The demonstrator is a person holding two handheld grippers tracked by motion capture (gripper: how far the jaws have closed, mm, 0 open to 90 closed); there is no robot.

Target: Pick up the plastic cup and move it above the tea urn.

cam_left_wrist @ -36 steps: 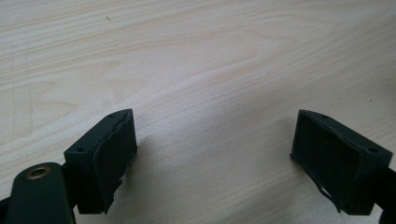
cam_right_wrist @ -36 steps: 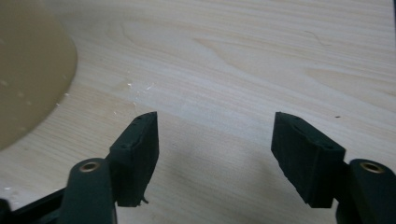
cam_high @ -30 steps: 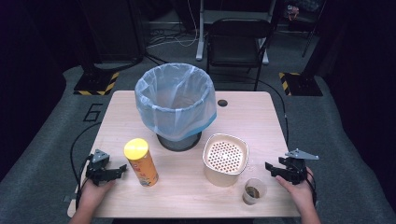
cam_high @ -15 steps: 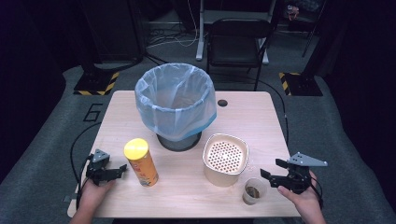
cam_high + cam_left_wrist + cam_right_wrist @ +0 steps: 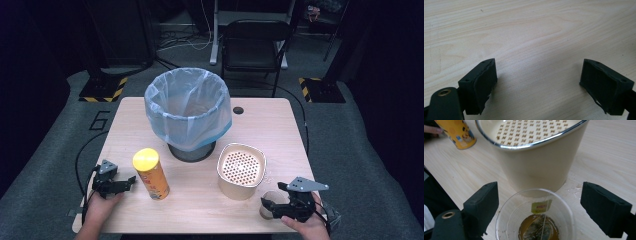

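My right tongs (image 5: 270, 206) are spread wide on either side of the clear cup (image 5: 535, 216) — a teabag (image 5: 536, 230) with its tag (image 5: 541, 206) lies in brown liquid at the bottom — and neither jaw touches the cup wall. The cup stands at the table's (image 5: 200, 210) near edge, just beside the cream strainer pot (image 5: 241, 170). My left tongs (image 5: 126, 182) are spread too — over bare wood, near the yellow can (image 5: 150, 173), with the lined bin (image 5: 188, 113) beyond.
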